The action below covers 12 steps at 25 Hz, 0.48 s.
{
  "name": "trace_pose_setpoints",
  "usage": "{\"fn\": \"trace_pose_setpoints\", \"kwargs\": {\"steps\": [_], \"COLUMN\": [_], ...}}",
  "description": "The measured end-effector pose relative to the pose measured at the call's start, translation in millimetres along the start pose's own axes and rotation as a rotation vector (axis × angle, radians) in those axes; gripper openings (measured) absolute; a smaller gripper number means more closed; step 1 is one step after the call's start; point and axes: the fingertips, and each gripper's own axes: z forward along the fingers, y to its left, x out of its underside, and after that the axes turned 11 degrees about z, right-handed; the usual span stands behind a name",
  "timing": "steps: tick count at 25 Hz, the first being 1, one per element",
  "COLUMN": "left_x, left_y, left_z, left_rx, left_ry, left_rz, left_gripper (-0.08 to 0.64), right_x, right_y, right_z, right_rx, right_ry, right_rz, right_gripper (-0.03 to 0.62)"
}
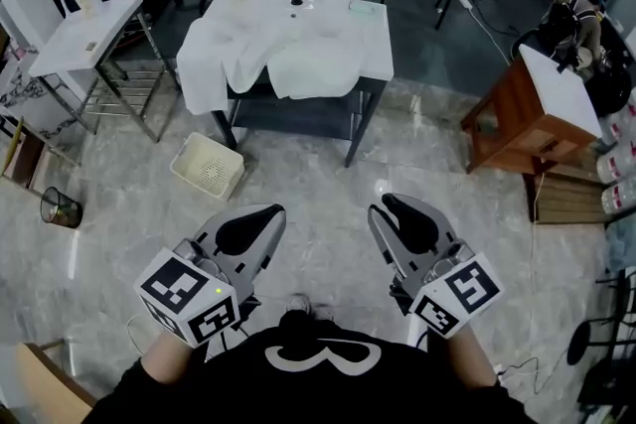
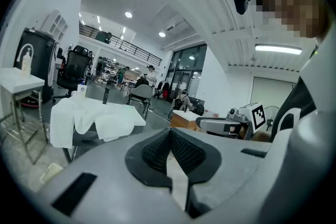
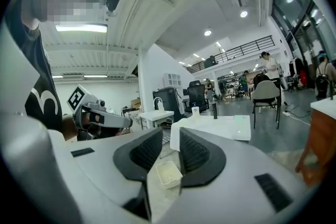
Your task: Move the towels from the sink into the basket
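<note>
Towels (image 1: 298,55) lie heaped over the sink (image 1: 378,40), spilling past its front edge and hanging lowest at the left front corner. They are white cloths, and we cannot count them for certain. We judge them light, soft and limp: they will sag, trail and perhaps drag a neighbour along. The best hold is a bunched fold on top of the heap or a thick hanging hem, not a single flat layer. The basket (image 1: 207,166) sits on the floor by the sink's left front leg. Both grippers hang well short of the sink and touch nothing. The left gripper (image 1: 270,213) is clenched, pads meeting at the tips and empty. The right gripper (image 1: 383,210) stands parted by only a narrow slit, with nothing in it.
</note>
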Motion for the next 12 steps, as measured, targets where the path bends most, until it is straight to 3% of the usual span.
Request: {"fn": "trace_pose_setpoints", "kwargs": {"steps": [1, 7, 12], "left_x": [2.3, 7.5, 10.6], "left_y": [3.0, 26.1, 42.1], "left_z": [-1.3, -11.8, -12.1], "left_rx": [0.003, 0.027, 0.031], "left_ry": [0.005, 0.008, -0.004], "left_rz": [0.002, 0.003, 0.008], "left_gripper": [0.006, 0.006, 0.006], "right_x": [1.9, 11.1, 15.4], "right_y": [2.4, 16.3, 16.3], "right_z": [4.4, 31.0, 43.4], "right_rx": [0.001, 0.017, 0.028], "right_ry": [0.013, 0.077, 0.092], "right_rz": [-0.005, -0.057, -0.07], "right_gripper": [0.095, 0.184, 0.216]}}
